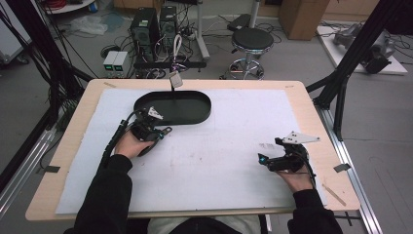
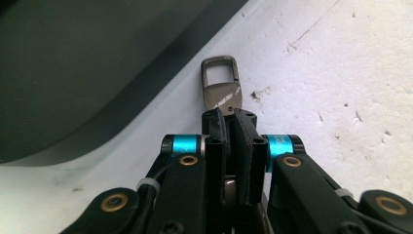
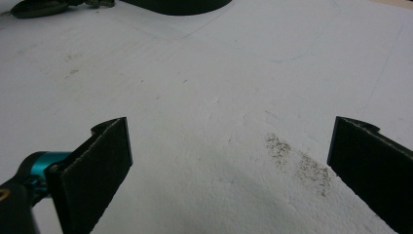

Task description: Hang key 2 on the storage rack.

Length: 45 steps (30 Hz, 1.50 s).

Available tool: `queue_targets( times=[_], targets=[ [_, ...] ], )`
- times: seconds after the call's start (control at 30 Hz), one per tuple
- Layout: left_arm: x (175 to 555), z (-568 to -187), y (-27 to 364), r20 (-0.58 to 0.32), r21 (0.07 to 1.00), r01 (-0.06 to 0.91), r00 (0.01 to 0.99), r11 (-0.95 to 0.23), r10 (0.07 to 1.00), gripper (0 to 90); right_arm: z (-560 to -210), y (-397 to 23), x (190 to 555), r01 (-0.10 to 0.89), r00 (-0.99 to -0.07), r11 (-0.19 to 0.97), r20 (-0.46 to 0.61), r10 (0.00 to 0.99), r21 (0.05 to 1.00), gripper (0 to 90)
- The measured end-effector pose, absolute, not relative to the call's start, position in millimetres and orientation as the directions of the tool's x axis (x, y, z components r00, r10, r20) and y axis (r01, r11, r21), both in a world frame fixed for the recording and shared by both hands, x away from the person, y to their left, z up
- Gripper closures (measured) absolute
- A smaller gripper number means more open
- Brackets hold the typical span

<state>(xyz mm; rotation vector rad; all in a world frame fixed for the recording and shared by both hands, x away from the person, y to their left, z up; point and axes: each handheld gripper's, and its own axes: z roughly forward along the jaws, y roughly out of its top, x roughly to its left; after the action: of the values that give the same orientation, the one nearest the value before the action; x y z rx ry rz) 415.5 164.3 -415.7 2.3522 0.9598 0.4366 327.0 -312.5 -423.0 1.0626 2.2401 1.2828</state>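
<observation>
A dark metal snap-hook clip lies on the white foam sheet, just beside the wall of the black oval tray. My left gripper is shut on the clip's lower end, and its loop end sticks out beyond the pads. From above, the left gripper sits at the tray's near left edge, with a hand around it. My right gripper rests at the right side of the sheet. Its jaws stand wide open over bare foam with nothing between them.
The foam sheet covers most of the wooden table. A small tag on a thin stand rises behind the tray. A grey smudge marks the foam near the right gripper. A stool and computers stand beyond the table.
</observation>
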Motion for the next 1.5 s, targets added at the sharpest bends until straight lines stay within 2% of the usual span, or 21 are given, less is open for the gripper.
queue_targets(
  times=[0.4, 0.5, 1.1, 1.3, 1.5],
  targets=[
    [410.2, -379.1, 185.1, 0.091, 0.701, 0.49, 0.66, -0.518, 0.746, 83.2, -423.5, -312.0, 327.6, 0.432, -0.662, 0.313, 0.061, 0.747, 0.846, 1.6],
    [412.1, -370.0, 185.2, 0.125, 0.711, 0.468, 0.651, -0.526, 0.748, 83.2, -423.6, -312.4, 328.2, 0.427, -0.662, 0.315, 0.056, 0.747, 0.848, 1.6],
    [418.6, -334.0, 177.0, 0.183, 0.746, 0.401, 0.644, -0.531, 0.743, 83.2, -423.7, -312.2, 328.1, 0.433, -0.662, 0.314, 0.062, 0.747, 0.845, 1.6],
    [418.9, -326.4, 187.1, 0.165, 0.782, 0.397, 0.612, -0.481, 0.773, 83.2, -424.1, -311.6, 328.3, 0.431, -0.665, 0.32, 0.058, 0.744, 0.844, 1.6],
    [423.1, -315.8, 191.4, 0.179, 0.782, 0.395, 0.599, -0.482, 0.781, 83.2, -424.3, -311.3, 328.3, 0.435, -0.664, 0.32, 0.059, 0.746, 0.842, 1.6]
  ],
)
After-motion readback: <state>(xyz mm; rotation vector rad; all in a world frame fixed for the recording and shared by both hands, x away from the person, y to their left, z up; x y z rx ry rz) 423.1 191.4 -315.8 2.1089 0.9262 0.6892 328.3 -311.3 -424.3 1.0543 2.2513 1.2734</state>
